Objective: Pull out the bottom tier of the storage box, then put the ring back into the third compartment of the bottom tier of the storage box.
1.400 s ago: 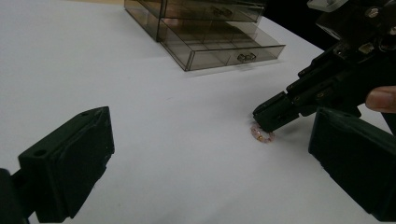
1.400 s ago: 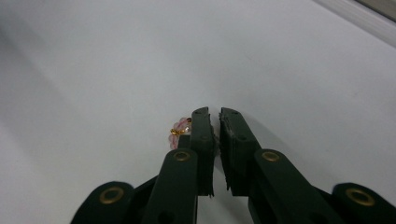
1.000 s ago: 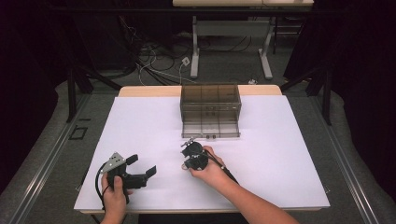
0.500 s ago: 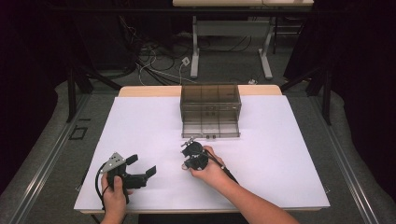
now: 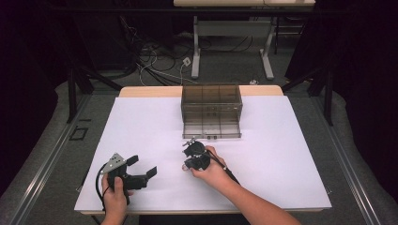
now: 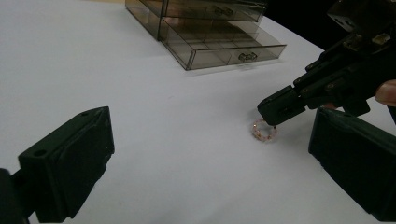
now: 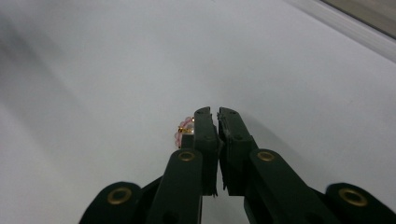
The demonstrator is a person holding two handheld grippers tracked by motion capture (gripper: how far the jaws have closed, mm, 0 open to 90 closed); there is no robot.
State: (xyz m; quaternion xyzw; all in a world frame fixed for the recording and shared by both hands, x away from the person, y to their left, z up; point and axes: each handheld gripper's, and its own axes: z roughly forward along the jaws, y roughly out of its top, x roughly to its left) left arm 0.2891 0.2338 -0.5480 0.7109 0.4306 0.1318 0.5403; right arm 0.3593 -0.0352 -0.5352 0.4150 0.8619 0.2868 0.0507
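My right gripper (image 7: 215, 112) has its jaws pinched almost together, tips down on the white table (image 5: 141, 140). A small ring of pink beads with a gold clasp, a bracelet (image 6: 264, 130), lies at the tip, peeking out at about ten o'clock from the left jaw in the right gripper view. In the left gripper view the tip seems to sit on the ring's rim at its twelve o'clock. I cannot tell whether a strand is actually caught between the pads or only pinned beside them.

That is the risk as I judge it: if the pads have closed next to the beads and not on them, lifting would leave the bracelet on the table or flick it away. A thin beaded loop could also slip out of so narrow a bite, or roll and scatter off if dragged.

My left gripper (image 5: 141, 172) rests low at about eight o'clock from the right one, well apart, jaws spread wide and holding nothing.

Farther out, at twelve o'clock from my right gripper, stands the smoky clear drawer box (image 5: 211, 101) with its lowest drawer (image 5: 211, 129) pulled out toward me.

Counted: two grippers, one bracelet, one drawer box, one open drawer.
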